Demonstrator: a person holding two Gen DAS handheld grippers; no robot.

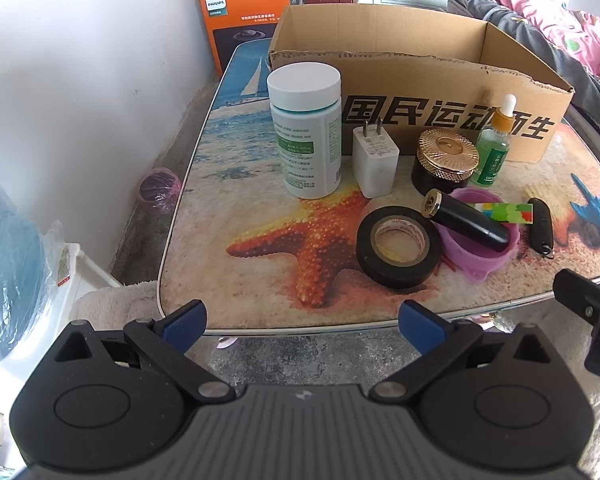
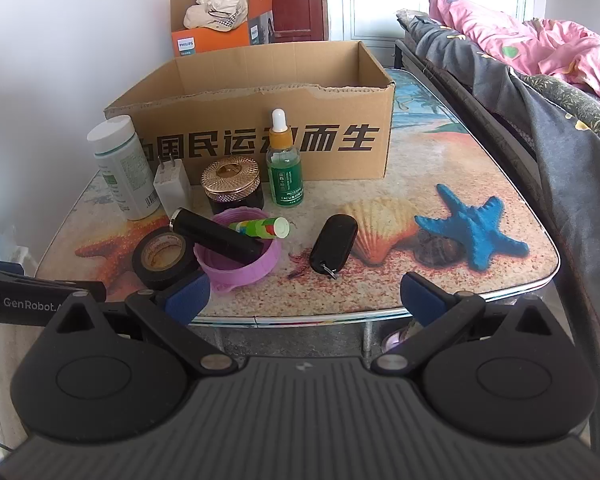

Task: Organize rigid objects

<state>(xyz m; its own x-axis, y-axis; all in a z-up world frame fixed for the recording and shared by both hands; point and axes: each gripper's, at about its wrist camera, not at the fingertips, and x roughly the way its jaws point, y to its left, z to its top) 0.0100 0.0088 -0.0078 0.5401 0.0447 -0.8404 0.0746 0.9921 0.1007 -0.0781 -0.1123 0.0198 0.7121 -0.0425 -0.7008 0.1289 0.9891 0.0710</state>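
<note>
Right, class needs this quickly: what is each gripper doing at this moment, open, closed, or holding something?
Left gripper: open, holding nothing, short of the table edge.
Right gripper: open, holding nothing, also short of the table.

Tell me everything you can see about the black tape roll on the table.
The black tape roll lies flat near the table's front edge, hole upward. Its outside looks like matte black tape; the inner core is pale with reddish print. It sits right beside the purple cap, seemingly touching it. No gripper touches it.
</note>
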